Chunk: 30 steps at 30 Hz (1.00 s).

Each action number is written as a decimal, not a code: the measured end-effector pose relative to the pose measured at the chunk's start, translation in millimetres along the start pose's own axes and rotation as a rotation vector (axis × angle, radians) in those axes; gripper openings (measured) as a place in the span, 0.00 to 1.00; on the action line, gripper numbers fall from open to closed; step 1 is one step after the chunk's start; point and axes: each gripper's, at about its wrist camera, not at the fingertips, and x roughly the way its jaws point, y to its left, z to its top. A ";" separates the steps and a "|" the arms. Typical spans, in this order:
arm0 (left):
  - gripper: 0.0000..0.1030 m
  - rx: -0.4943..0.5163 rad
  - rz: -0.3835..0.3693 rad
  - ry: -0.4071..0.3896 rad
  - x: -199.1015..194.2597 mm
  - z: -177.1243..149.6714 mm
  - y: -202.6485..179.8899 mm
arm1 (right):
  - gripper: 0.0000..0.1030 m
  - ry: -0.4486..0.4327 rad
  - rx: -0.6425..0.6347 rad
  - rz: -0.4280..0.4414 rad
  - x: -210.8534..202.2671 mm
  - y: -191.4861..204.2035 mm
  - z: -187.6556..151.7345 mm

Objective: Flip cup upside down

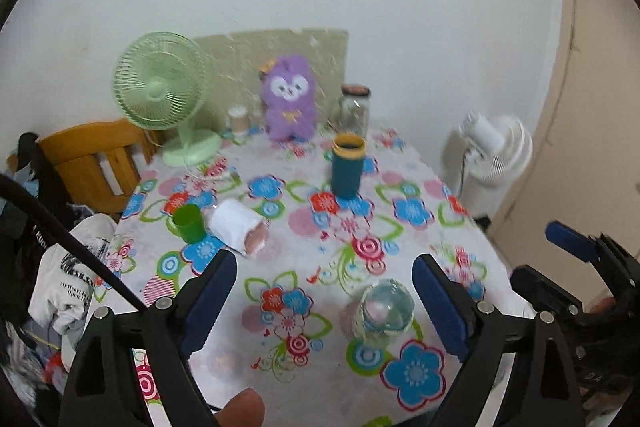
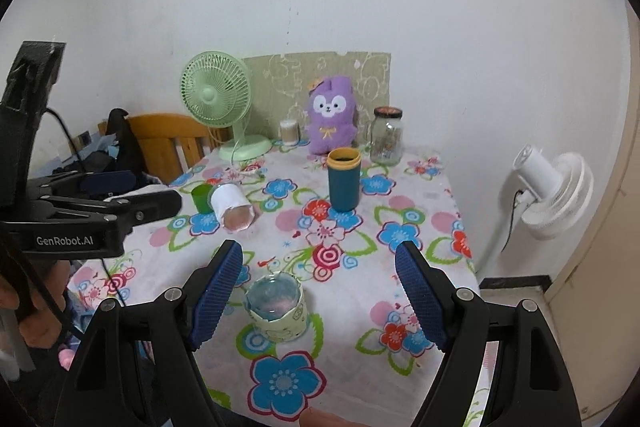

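Glass cup (image 2: 276, 307) standing upright, axis vertical, just ahead btwn right gripper (image 2: 320, 297) pads; both grippers' jaws gaping apart, right nearer.

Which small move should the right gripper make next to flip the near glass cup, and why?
Probably ease the right gripper forward and down until its open fingers straddle the glass cup. The cup stands upright, mouth up, between and slightly beyond the fingertips, still untouched.

Two near, downward-tilted wrist views over one shared floral table (image 1: 320, 235).
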 end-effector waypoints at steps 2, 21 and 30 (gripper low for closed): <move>0.89 -0.023 0.014 -0.036 -7.0 -4.7 4.9 | 0.79 -0.009 -0.014 -0.012 -3.6 4.2 0.4; 1.00 -0.070 0.062 -0.225 -54.7 -47.5 0.6 | 0.82 -0.067 -0.017 -0.042 -50.8 30.5 -4.0; 1.00 -0.080 0.100 -0.268 -69.5 -56.2 -1.0 | 0.85 -0.091 0.004 -0.070 -65.4 31.2 -12.4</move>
